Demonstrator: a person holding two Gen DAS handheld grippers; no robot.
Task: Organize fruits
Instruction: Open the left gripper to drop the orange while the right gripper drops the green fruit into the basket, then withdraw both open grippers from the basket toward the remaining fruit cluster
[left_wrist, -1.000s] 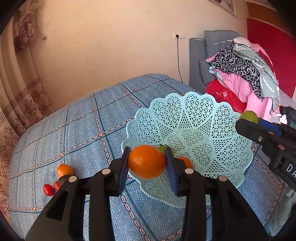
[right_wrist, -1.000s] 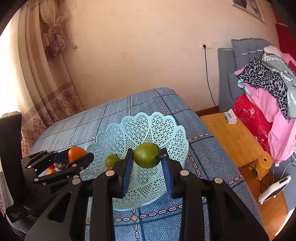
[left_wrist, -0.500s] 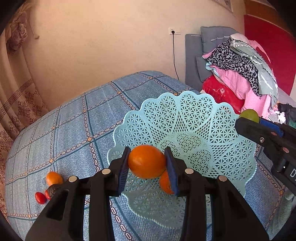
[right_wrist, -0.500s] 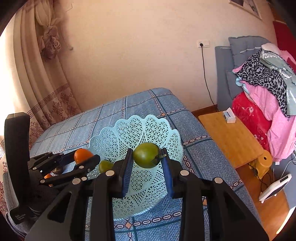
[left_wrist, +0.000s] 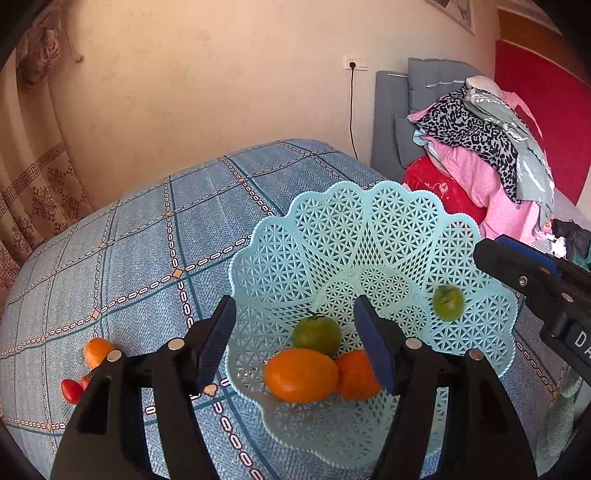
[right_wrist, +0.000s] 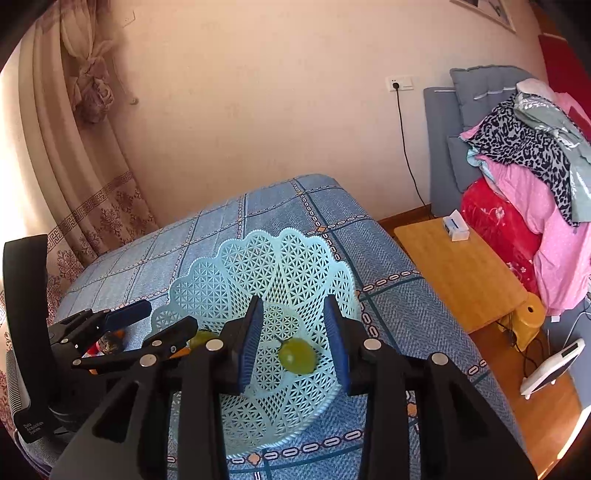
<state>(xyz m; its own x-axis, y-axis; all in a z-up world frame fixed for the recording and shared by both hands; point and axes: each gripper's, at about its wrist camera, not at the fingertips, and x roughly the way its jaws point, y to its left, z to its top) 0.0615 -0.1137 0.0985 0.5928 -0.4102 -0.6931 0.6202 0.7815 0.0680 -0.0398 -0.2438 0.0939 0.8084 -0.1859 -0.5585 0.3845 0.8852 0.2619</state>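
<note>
Fruit located mostly inside a pale turquoise plastic lattice basket (left_wrist: 369, 236) with scalloped rim, set on a bed (left_wrist: 147, 229) covered in blue woven fabric with a chain-pattern grid. At basket bottom: smooth oval orange fruit (left_wrist: 301, 374), second orange fruit (left_wrist: 352, 374) touching it and partly hidden behind a finger, round green tomato-like fruit (left_wrist: 317, 334) with dark stem just behind both. Smaller green fruit (left_wrist: 448, 302), blurred, against the right inner wall, apart from the other three.

Left gripper (left_wrist: 297, 343): blue ribbed fingers (left_wrist: 218, 338) spread wide, released, grasping nothing, over the near rim. Right gripper (right_wrist: 293, 339): fingers likewise parted and empty, small green fruit (right_wrist: 297, 356) visible between them below, on the lattice floor.

Outside the basket, on the bed to the left: one orange fruit (left_wrist: 96, 350) and small glossy red cherry tomatoes (left_wrist: 72, 390) just beside it.

Beside the bed: wooden side table (right_wrist: 458, 273); piled clothing (right_wrist: 528, 166) beyond.
</note>
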